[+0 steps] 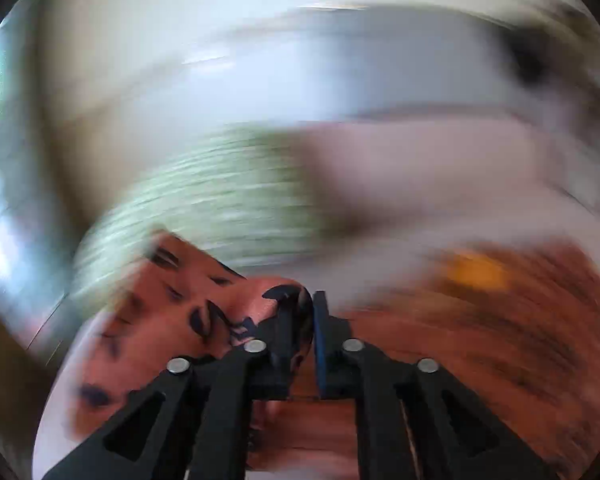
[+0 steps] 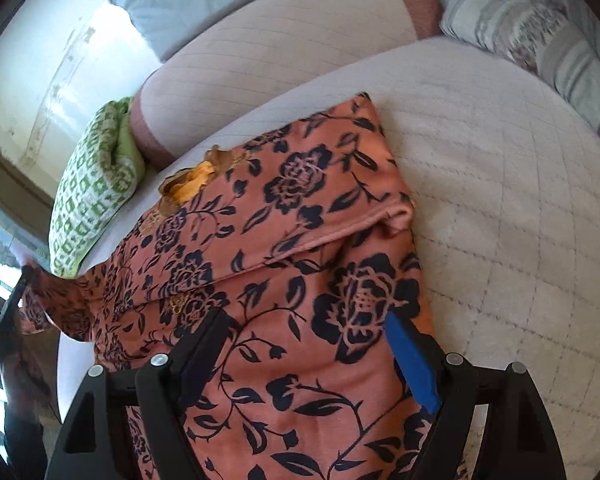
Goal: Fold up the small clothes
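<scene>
An orange garment with dark blue flowers [image 2: 300, 208] lies on a white quilted bed cover [image 2: 520, 208], one layer folded over across its middle. My right gripper [image 2: 306, 316] hovers over the near part of the garment. Its jaws stand wide open and nothing is pinched between them. The left wrist view is heavily blurred. There my left gripper [image 1: 310, 312] has its jaws nearly together, with an edge of the orange garment [image 1: 160, 320] caught between them. In the right wrist view, a dark gripper [image 2: 18, 288] lifts the garment's far left corner off the bed.
A green and white patterned cushion [image 2: 96, 184] lies at the bed's left edge. Pale pink pillows [image 2: 284, 56] lie behind the garment, and striped bedding [image 2: 540, 32] is bunched at the back right. The bed's edge and the floor are at the left.
</scene>
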Demonstrator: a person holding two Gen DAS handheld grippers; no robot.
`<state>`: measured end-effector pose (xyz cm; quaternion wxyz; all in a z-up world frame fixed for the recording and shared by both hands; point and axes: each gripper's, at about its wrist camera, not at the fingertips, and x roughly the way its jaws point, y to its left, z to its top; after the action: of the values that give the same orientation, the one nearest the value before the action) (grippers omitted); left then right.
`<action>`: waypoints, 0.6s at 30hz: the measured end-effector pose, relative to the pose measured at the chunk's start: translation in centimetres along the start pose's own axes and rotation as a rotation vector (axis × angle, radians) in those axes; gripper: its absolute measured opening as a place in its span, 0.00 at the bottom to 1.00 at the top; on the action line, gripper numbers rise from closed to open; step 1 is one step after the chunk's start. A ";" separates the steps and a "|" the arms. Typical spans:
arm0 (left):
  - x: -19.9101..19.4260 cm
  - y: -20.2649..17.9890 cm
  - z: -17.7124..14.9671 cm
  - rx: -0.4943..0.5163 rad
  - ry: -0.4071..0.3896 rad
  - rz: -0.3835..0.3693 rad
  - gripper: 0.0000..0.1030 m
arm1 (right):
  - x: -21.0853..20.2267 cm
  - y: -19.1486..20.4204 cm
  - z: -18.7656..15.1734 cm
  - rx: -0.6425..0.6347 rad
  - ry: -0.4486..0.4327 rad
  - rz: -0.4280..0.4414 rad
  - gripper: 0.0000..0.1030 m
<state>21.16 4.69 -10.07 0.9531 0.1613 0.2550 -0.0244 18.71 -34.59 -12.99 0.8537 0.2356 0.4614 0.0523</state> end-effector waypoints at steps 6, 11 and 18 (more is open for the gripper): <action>3.6 -12.3 -5.9 0.167 0.293 -0.298 0.53 | -0.6 2.2 0.1 -0.061 0.041 0.050 0.84; 0.5 -5.9 -7.3 -0.047 0.296 -0.258 0.68 | -0.2 6.3 0.8 -0.181 0.049 0.087 0.84; -0.7 6.3 -10.2 -0.424 0.206 -0.015 0.82 | 3.6 19.2 -0.2 -0.476 0.062 0.163 0.84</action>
<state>16.48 13.89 -16.21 0.9344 -0.0428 0.3515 0.0390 23.01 -16.44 -7.16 0.8634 0.0625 0.4417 0.2355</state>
